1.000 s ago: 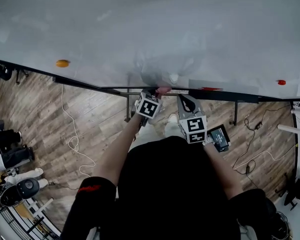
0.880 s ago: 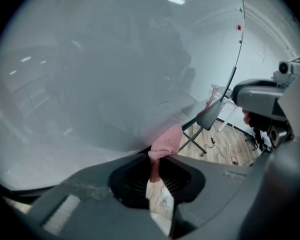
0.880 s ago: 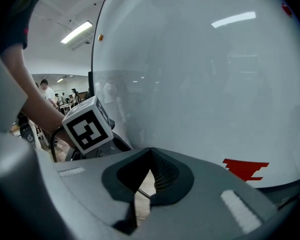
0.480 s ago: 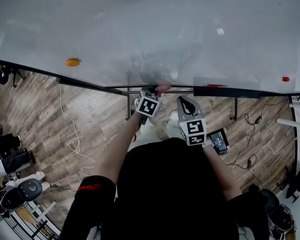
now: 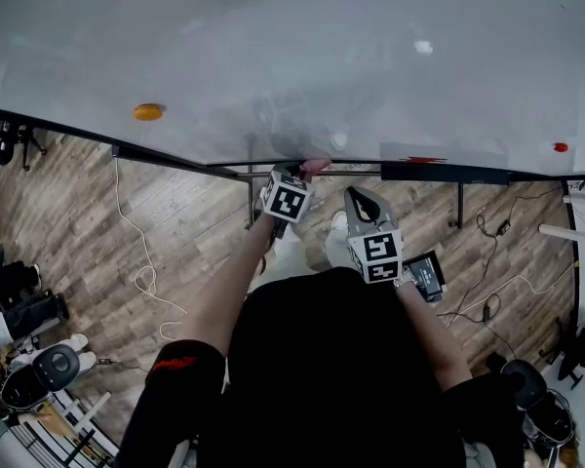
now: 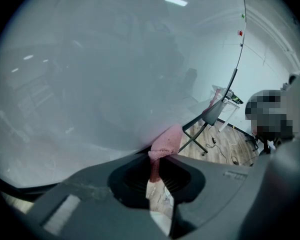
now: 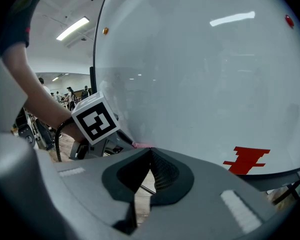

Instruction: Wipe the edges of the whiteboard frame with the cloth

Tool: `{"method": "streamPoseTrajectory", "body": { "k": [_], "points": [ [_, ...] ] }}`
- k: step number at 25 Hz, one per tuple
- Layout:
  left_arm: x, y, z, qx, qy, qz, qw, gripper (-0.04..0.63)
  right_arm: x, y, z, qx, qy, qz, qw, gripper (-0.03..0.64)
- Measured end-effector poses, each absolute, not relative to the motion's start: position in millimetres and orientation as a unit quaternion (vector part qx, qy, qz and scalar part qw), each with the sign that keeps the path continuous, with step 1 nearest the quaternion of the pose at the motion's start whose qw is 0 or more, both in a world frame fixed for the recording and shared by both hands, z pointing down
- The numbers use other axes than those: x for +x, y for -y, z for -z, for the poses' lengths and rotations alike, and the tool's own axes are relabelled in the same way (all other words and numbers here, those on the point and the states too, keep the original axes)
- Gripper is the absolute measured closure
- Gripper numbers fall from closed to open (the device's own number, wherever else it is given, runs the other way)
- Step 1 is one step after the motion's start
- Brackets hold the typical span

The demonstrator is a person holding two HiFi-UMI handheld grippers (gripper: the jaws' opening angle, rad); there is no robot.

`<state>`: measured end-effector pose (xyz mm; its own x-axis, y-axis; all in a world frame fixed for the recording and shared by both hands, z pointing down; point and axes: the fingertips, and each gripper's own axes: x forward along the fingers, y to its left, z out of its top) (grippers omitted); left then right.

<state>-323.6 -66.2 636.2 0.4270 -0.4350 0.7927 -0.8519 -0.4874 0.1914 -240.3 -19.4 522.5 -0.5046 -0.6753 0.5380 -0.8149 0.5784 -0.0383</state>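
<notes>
left tongs (image 6: pixel 157 159) clamped on pink cloth (image 6: pixel 166 140), cloth pressed against lower frame edge (image 5: pixel 166 157) of whiteboard (image 5: pixel 292 57), right tongs (image 7: pixel 151 153) closed together just beside left tongs below that edge, orange magnet (image 5: pixel 148 112) on whiteboard, wood floor (image 5: pixel 175 232) beneath whiteboard

right claw (image 7: pixel 150 152) grey, jaw tips together, nothing between | left claw (image 7: pixel 127 140) (marker cube toward camera) holds pink fuzzy cloth (image 7: pixel 142 145) against glossy white whiteboard (image 7: pixel 200 74) | red blocky mark (image 7: pixel 249 160) on board

Pink cloth (image 6: pixel 166 143), pale grey-white whiteboard (image 5: pixel 302 47) with a black frame (image 5: pixel 166 157), one orange magnet (image 5: pixel 148 112) and one red magnet (image 5: pixel 561 147) on it, brown wood-grain floor (image 5: pixel 190 237)
</notes>
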Motion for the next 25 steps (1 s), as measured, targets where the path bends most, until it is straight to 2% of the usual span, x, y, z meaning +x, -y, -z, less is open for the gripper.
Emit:
{"method": "streamPoseTrajectory", "body": {
  "k": [25],
  "points": [
    [-370,68,-639,0.776,0.425,-0.339,0.319,0.551,-274,24,-524,0.435,0.855,-0.148,0.241,0.615]
  ]
}}
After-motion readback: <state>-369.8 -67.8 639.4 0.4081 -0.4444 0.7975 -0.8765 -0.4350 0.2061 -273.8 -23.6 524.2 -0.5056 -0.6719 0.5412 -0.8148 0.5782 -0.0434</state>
